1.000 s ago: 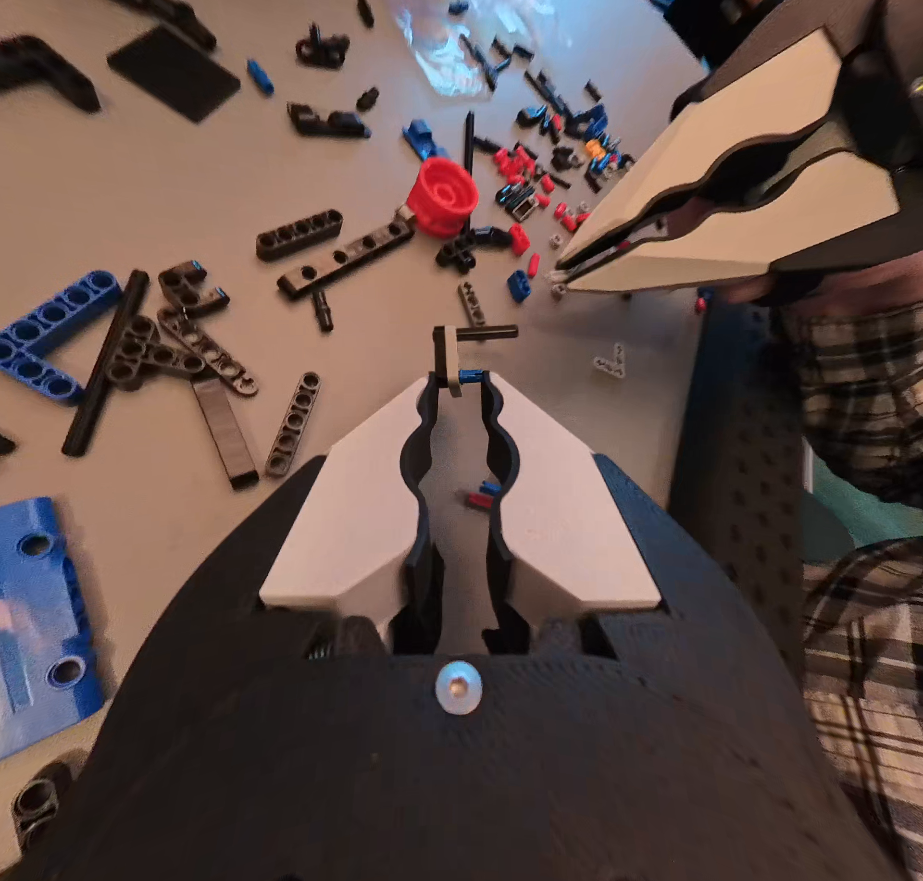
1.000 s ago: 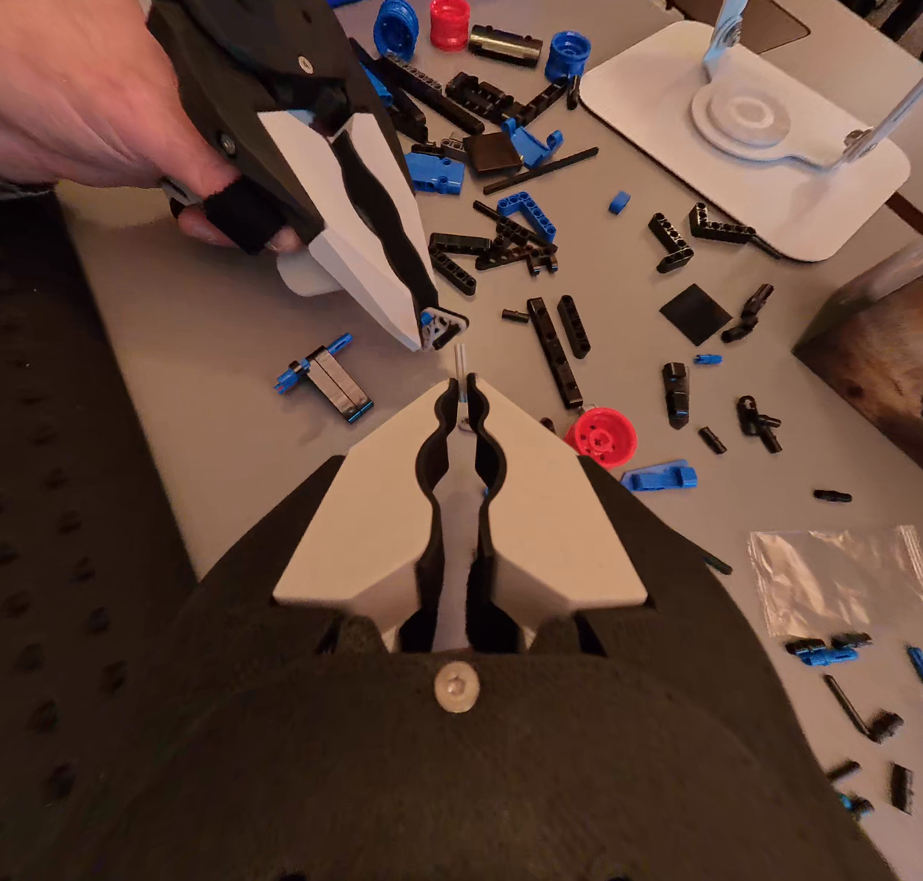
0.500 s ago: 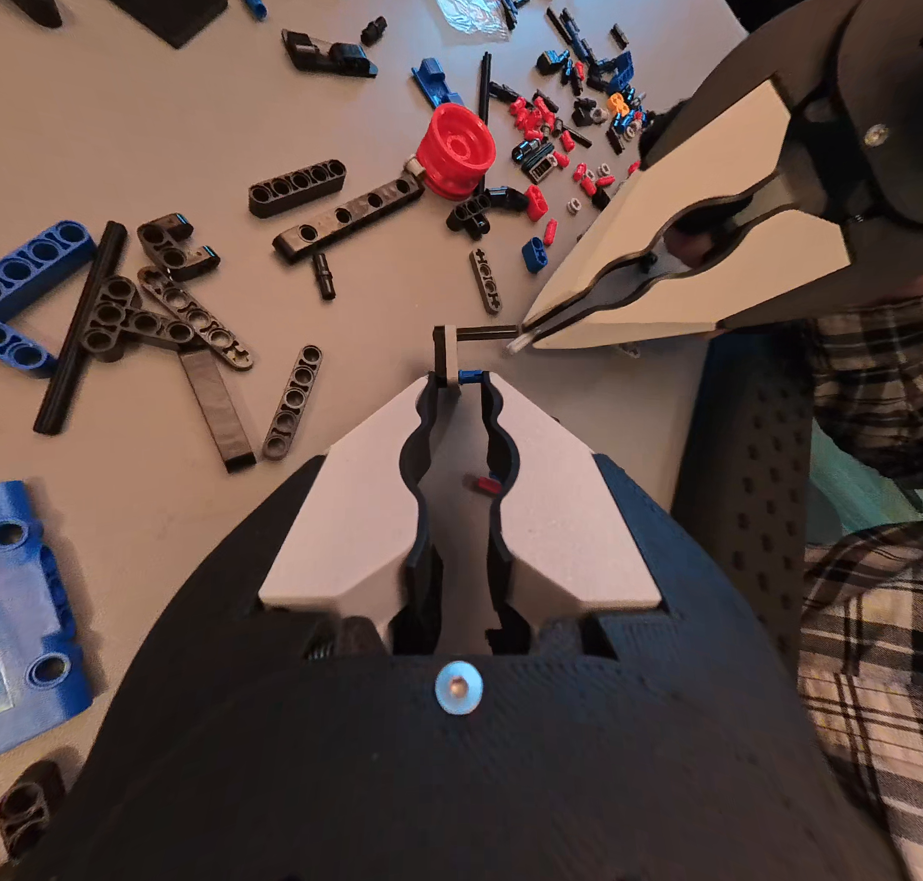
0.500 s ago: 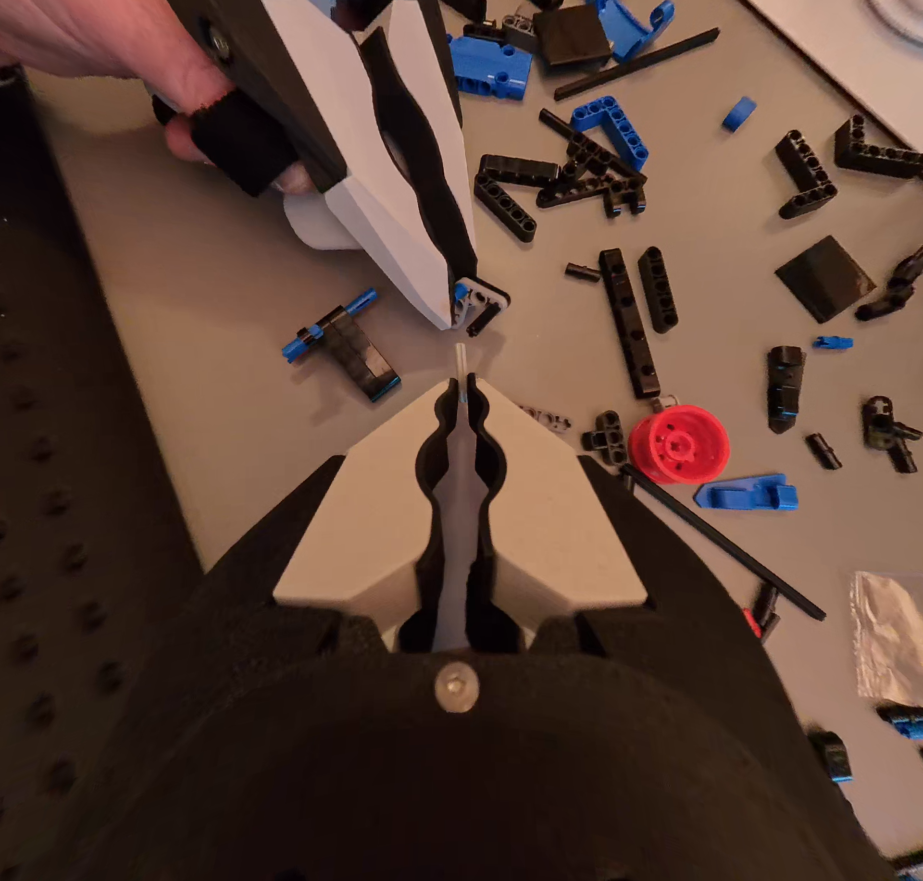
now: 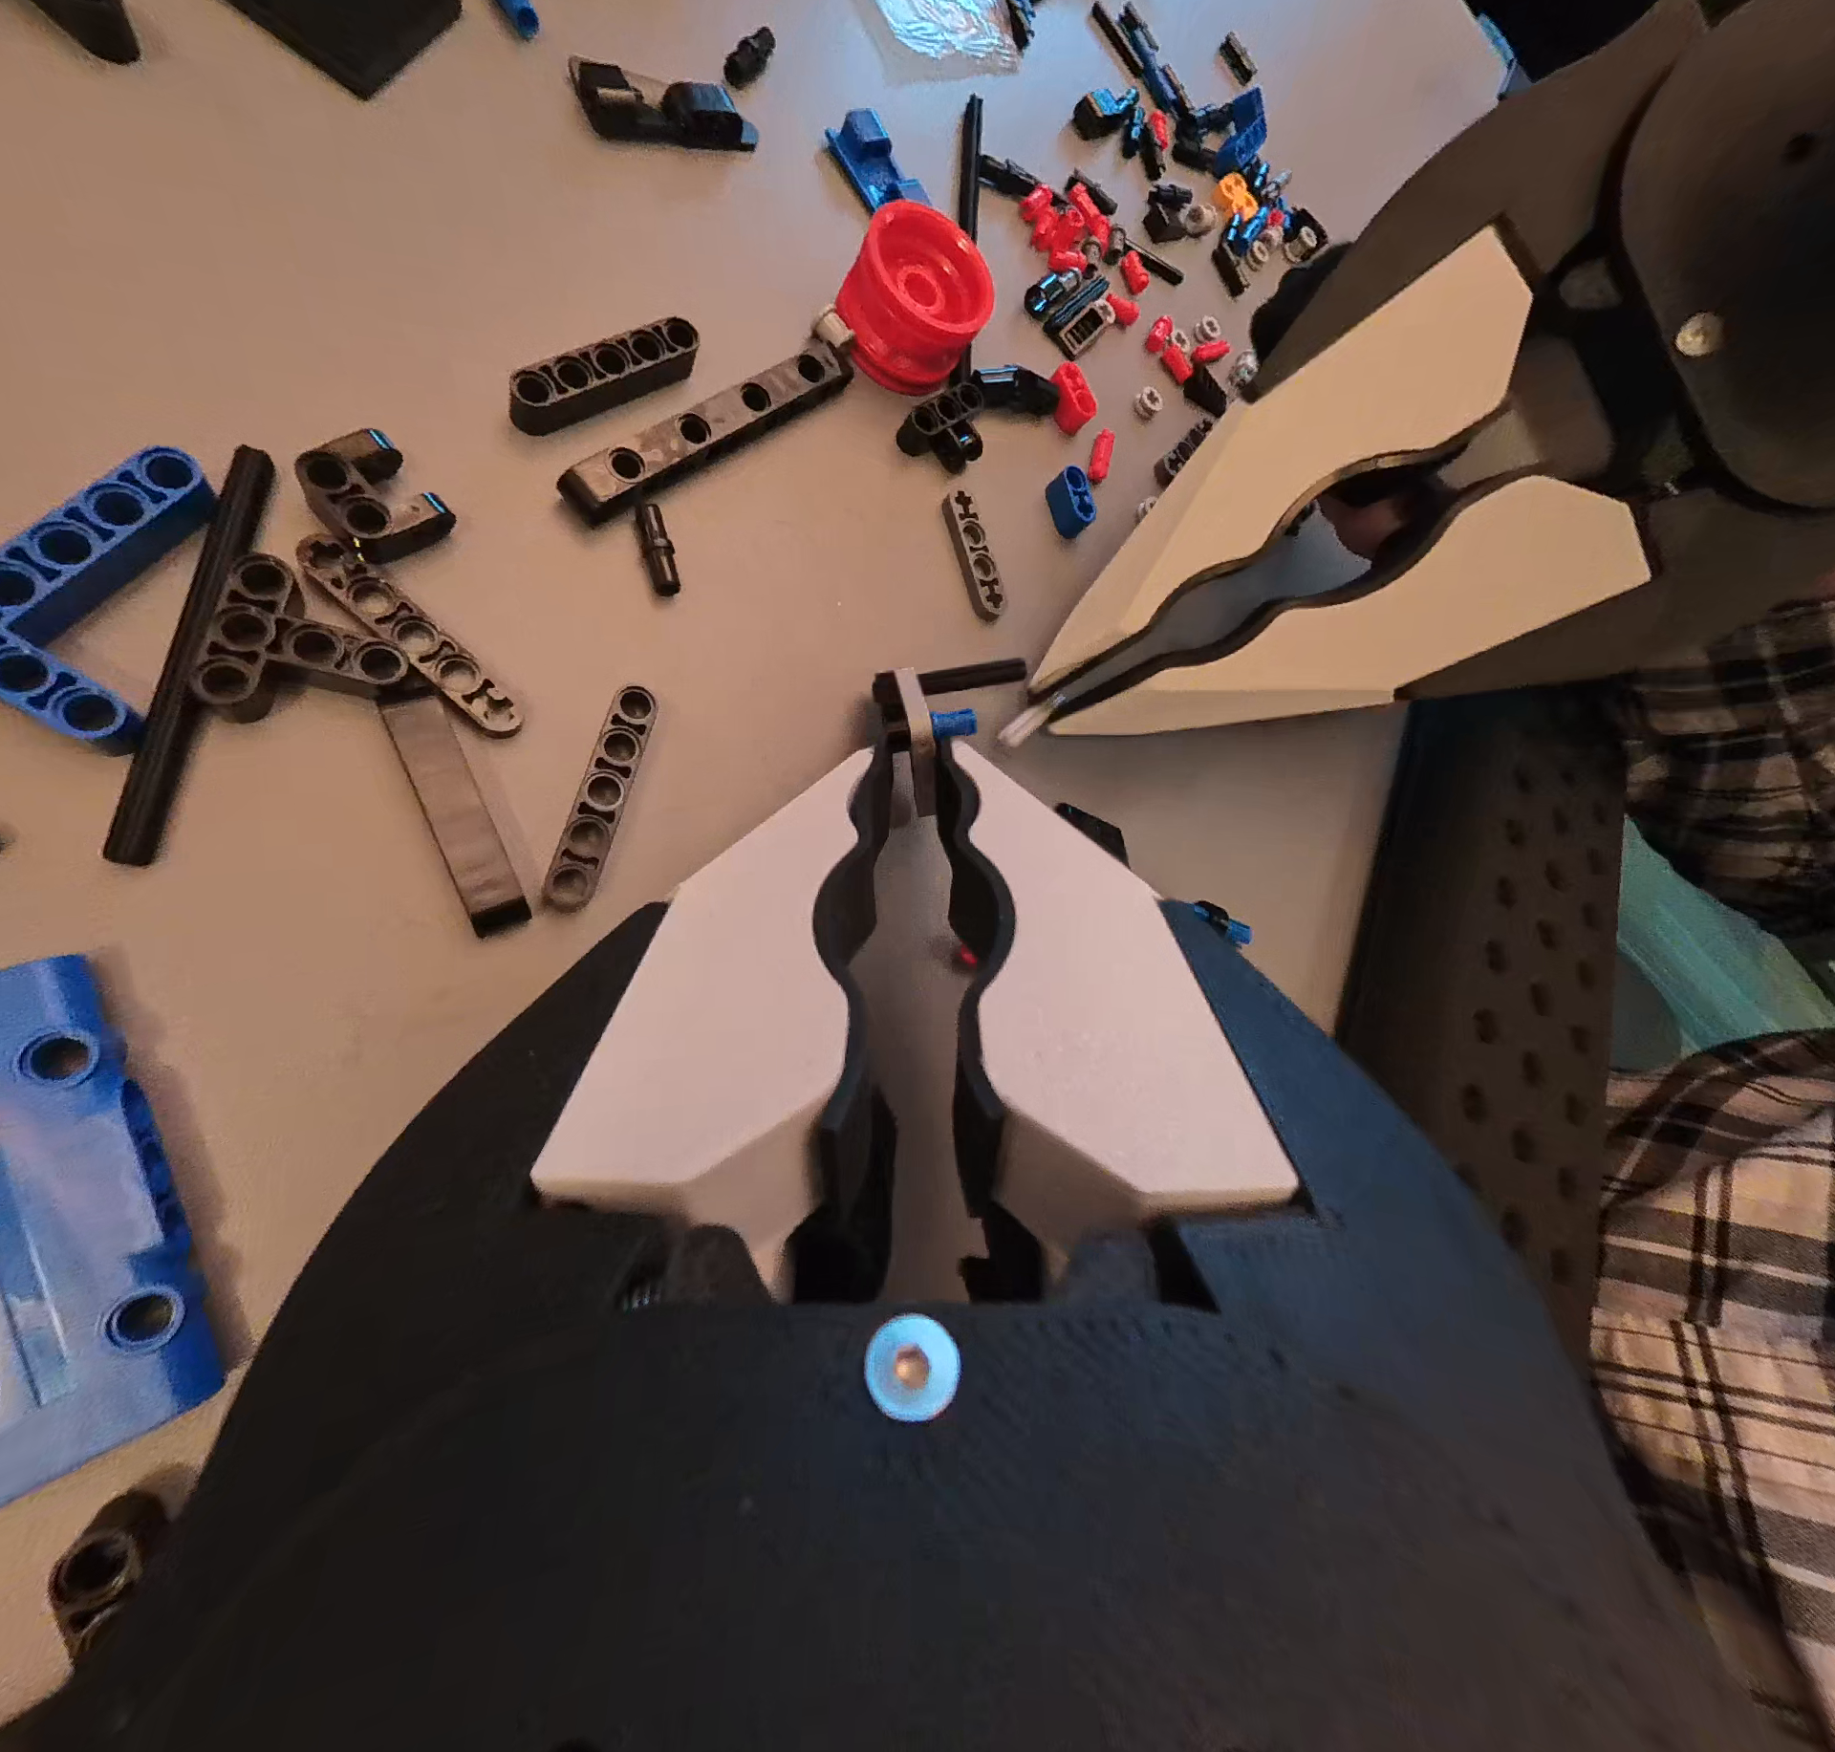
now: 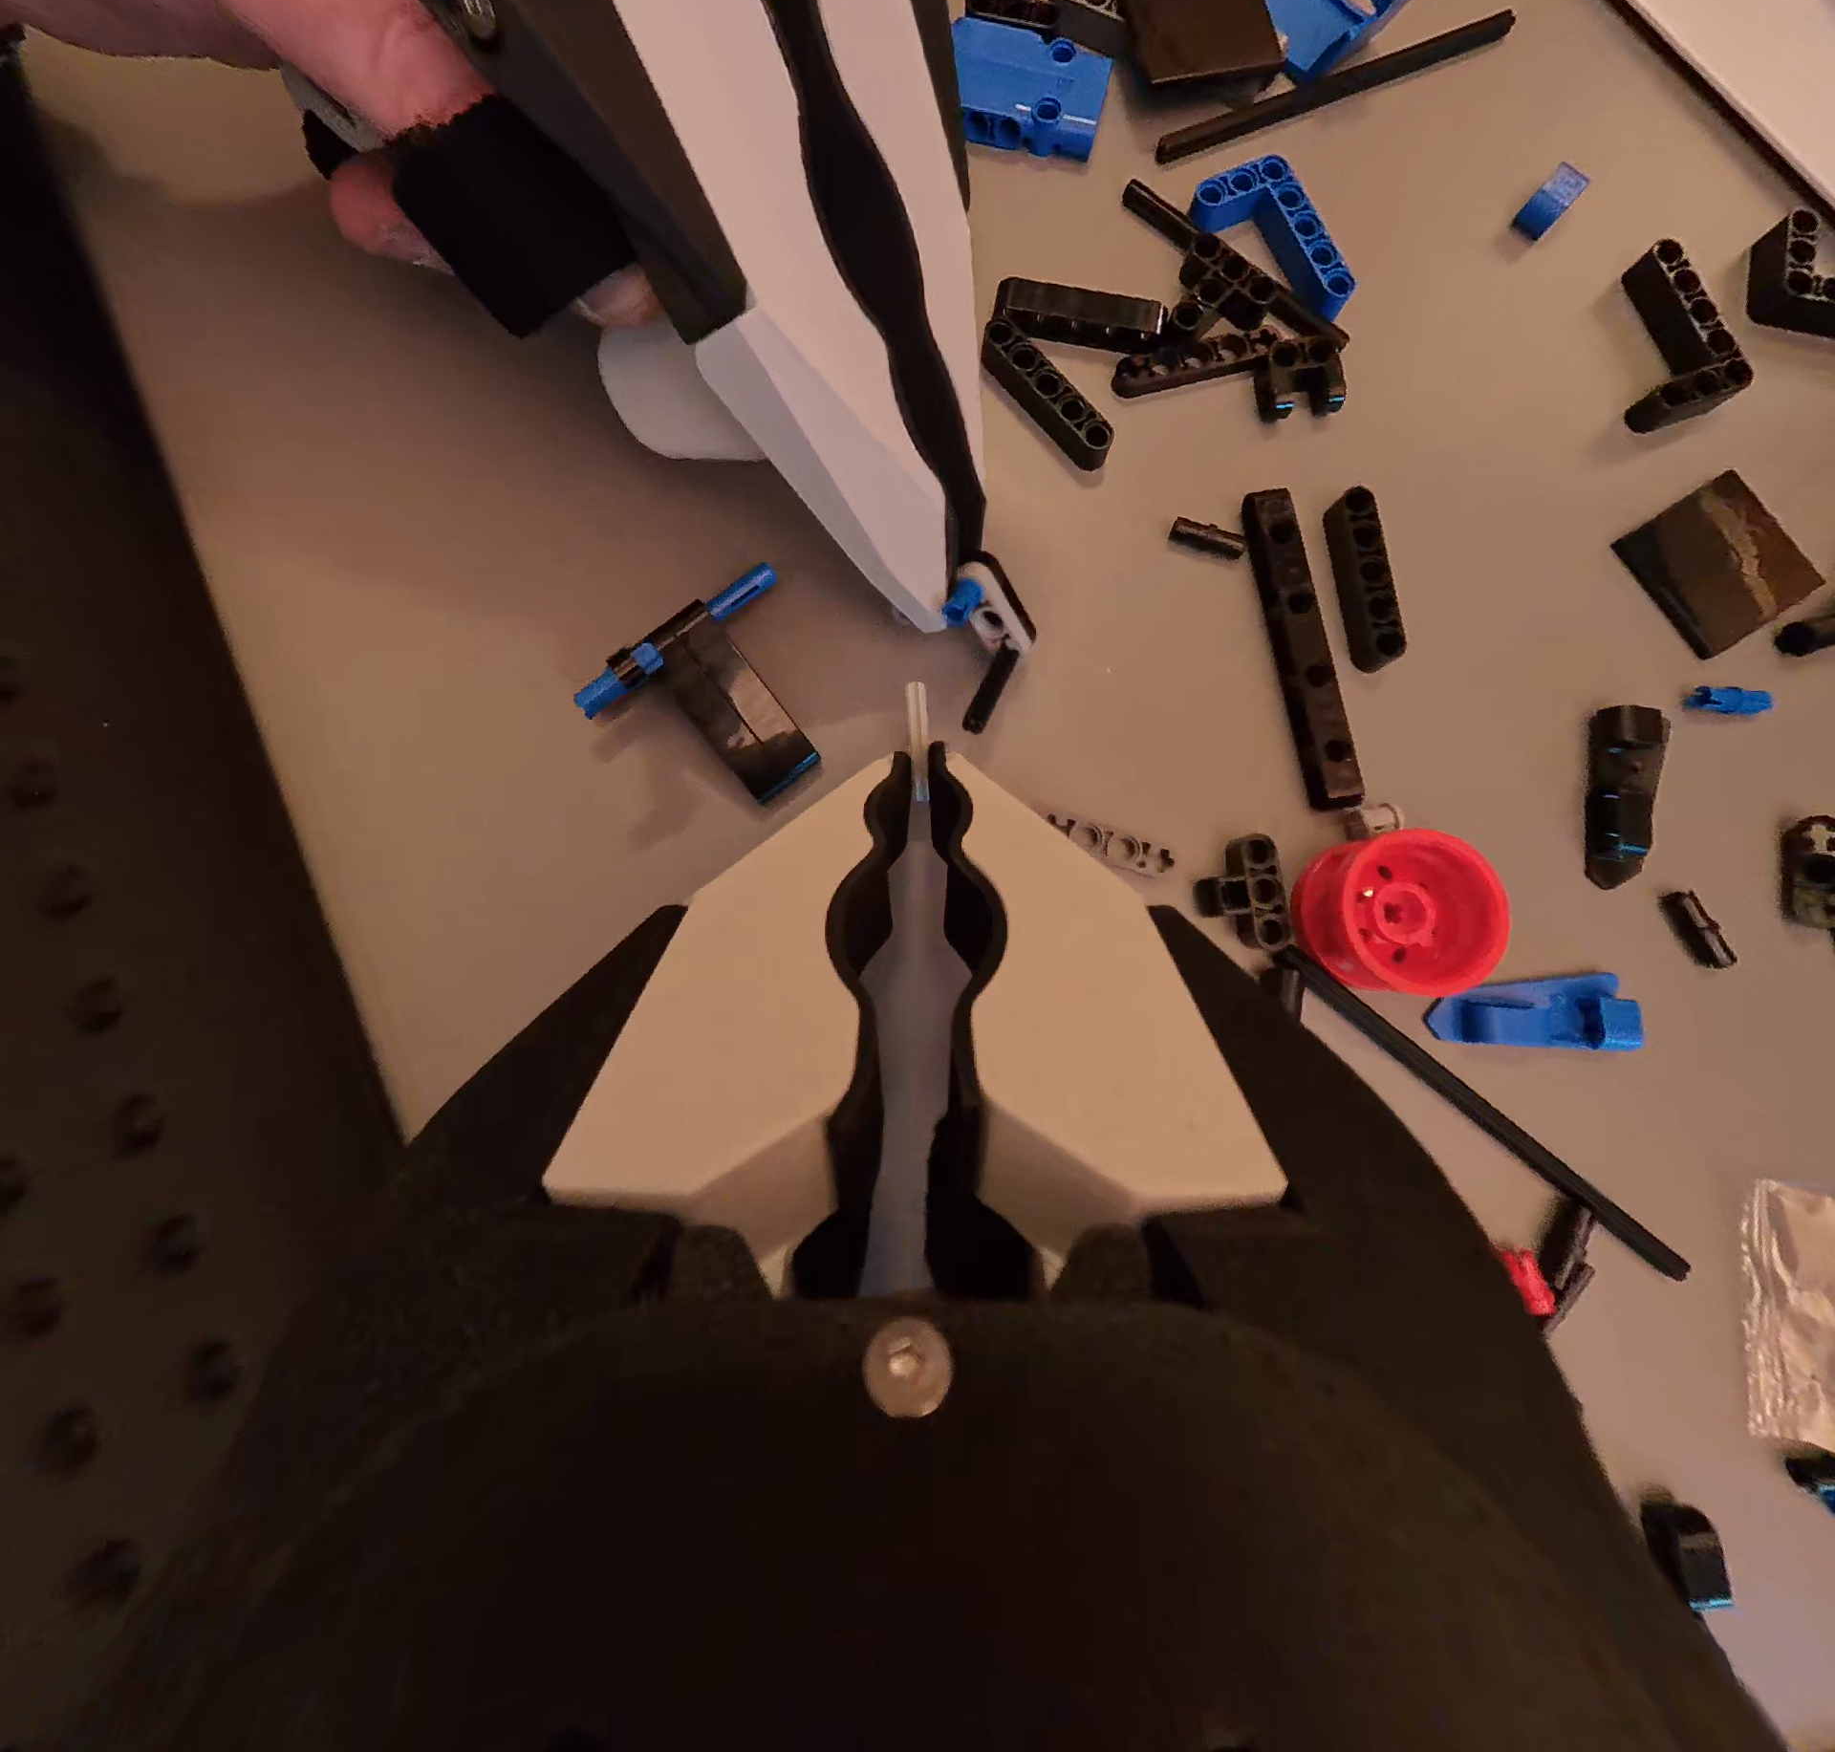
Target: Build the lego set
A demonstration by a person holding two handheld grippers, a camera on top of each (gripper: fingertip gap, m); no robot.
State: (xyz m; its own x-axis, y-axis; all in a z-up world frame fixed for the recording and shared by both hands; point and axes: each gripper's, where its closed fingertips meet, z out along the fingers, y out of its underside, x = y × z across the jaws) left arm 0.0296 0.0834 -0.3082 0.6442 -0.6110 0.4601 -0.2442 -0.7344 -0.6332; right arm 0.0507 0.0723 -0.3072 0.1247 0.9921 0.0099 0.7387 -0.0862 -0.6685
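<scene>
My left gripper point(image 5: 918, 761) is shut on a small assembly point(image 5: 921, 726): a light grey lift arm with a blue pin point(image 5: 955, 719) and a black axle point(image 5: 968, 680) sticking out to the right. My right gripper point(image 5: 1038, 706) reaches in from the right, shut on a thin whitish axle point(image 5: 1018, 731) whose tip is just short of the blue pin. In the right wrist view the right gripper point(image 6: 918, 761) holds the whitish axle point(image 6: 914, 711) pointing up at the small assembly point(image 6: 998, 612), which the left gripper point(image 6: 958, 602) holds just above the table.
Loose black, blue and red parts cover the grey table point(image 5: 298, 215), among them a red wheel point(image 5: 914, 304), black beams point(image 5: 601, 374), a blue panel point(image 5: 79, 1188) and a black block with blue pins point(image 6: 715, 681). A black perforated mat point(image 5: 1489, 960) borders the table. A hand point(image 6: 199, 6) holds the left gripper. The tips of both grippers are at nearly the same place. The red wheel point(image 5: 914, 304) sits 8 cm or so from the ends of my right fingers. The right camera catches it too, in the right wrist view point(image 6: 1383, 850).
The right gripper has come down and in towards the left gripper, bringing the whitish axle's tip close to the blue pin. The left gripper has kept its hold on the assembly.
</scene>
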